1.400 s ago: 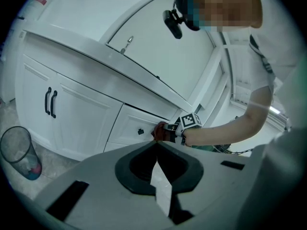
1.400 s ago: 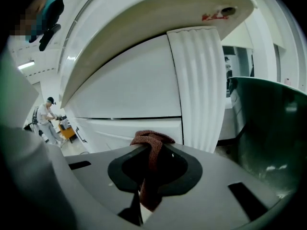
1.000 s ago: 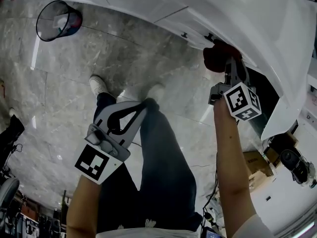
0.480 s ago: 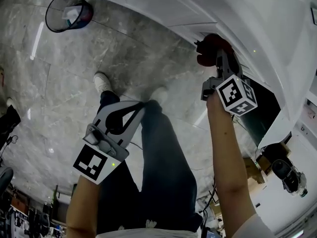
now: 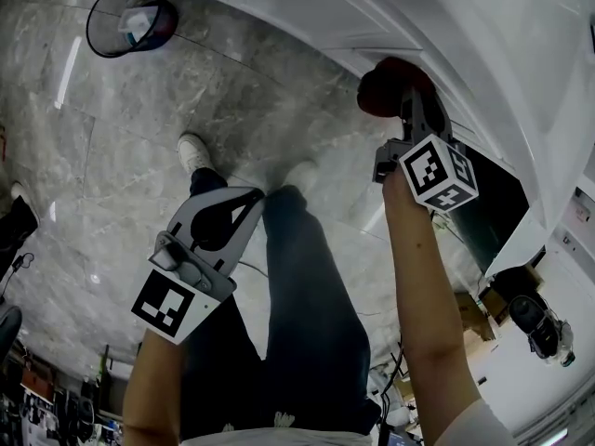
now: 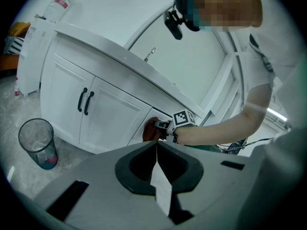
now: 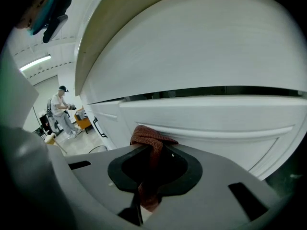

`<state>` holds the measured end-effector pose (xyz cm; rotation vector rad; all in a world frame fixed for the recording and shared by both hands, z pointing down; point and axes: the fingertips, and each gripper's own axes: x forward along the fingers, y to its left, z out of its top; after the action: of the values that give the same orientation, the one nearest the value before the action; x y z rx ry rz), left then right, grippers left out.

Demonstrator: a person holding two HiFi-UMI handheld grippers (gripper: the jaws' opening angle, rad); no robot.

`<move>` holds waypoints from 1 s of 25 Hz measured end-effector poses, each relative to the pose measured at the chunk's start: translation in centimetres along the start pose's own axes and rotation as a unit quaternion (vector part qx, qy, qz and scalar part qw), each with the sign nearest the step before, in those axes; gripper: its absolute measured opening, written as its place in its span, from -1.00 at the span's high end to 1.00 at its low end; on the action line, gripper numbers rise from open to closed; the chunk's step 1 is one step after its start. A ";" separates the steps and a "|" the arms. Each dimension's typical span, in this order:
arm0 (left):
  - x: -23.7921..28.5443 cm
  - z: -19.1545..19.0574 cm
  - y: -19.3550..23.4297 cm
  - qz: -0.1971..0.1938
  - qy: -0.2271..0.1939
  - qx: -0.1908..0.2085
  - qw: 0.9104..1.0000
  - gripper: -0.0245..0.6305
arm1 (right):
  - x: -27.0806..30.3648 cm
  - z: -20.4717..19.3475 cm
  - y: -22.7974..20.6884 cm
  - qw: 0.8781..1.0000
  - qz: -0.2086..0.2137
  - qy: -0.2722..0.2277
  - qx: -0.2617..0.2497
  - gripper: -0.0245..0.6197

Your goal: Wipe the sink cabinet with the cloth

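A dark red cloth (image 5: 383,85) is bunched against the front of the white sink cabinet (image 5: 316,12), just under the countertop edge. My right gripper (image 5: 409,98) is shut on it, and the right gripper view shows the cloth (image 7: 149,139) pinched between the jaws and pressed to a white door panel (image 7: 216,116). My left gripper (image 5: 253,197) hangs low over the person's legs, away from the cabinet, shut with nothing in it. From the left gripper view its jaws (image 6: 156,147) meet in a line, with the cloth (image 6: 149,130) and cabinet doors (image 6: 103,114) beyond.
A wire waste bin (image 5: 130,17) stands on the marble floor (image 5: 121,147) at the far left of the cabinet. A dark open compartment (image 5: 485,203) lies right of my right hand. The person's legs and shoes (image 5: 193,151) stand below. Boxes and cables clutter the lower right.
My right gripper has carried the cloth leftward and up along the cabinet front. The left gripper has stayed shut over the legs with only a small drift.
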<state>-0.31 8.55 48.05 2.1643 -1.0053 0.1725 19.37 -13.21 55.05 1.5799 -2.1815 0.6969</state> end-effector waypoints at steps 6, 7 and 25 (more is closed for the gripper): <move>0.5 0.2 -0.4 -0.014 0.007 0.010 1.000 0.89 | -1.3 -1.5 -1.0 0.998 -0.035 -0.004 0.046 0.74; 0.5 0.1 -0.6 -0.017 0.010 0.012 1.000 0.89 | -1.6 -1.8 -1.4 0.997 -0.044 -0.005 0.056 0.74; 2.6 -1.4 2.8 -0.034 0.045 0.043 0.997 0.89 | 2.6 -5.0 -4.1 0.989 -0.067 -0.049 0.124 0.74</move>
<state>-0.27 6.72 51.64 2.2444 -0.8868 0.2836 22.48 -13.31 61.30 1.9024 -2.0980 0.8936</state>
